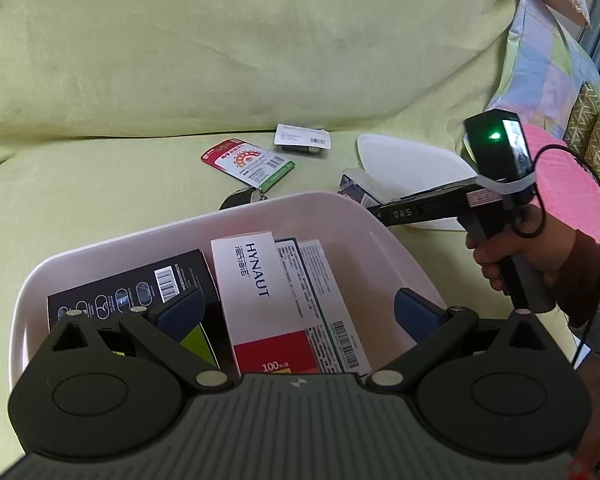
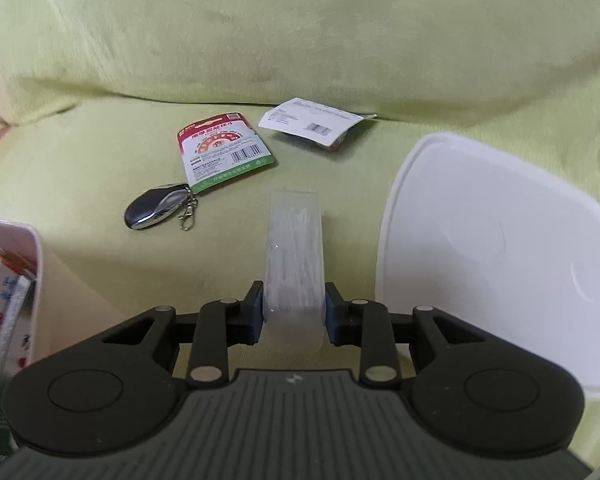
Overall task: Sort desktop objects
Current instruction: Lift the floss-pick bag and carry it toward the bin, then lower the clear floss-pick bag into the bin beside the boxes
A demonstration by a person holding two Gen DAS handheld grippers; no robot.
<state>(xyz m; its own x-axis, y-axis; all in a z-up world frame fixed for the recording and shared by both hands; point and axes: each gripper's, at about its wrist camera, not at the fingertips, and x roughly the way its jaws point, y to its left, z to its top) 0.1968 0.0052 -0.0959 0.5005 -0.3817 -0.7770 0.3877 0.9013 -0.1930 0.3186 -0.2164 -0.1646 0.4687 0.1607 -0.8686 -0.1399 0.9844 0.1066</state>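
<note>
"HYNAUT" box [image 1: 256, 280] in bin [image 1: 100, 248]

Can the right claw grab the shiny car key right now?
Probably not yet. The right claw is shut on a clear packet of cotton swabs, so it is full. The car key lies bare on the green sofa, nothing covering it.
</note>
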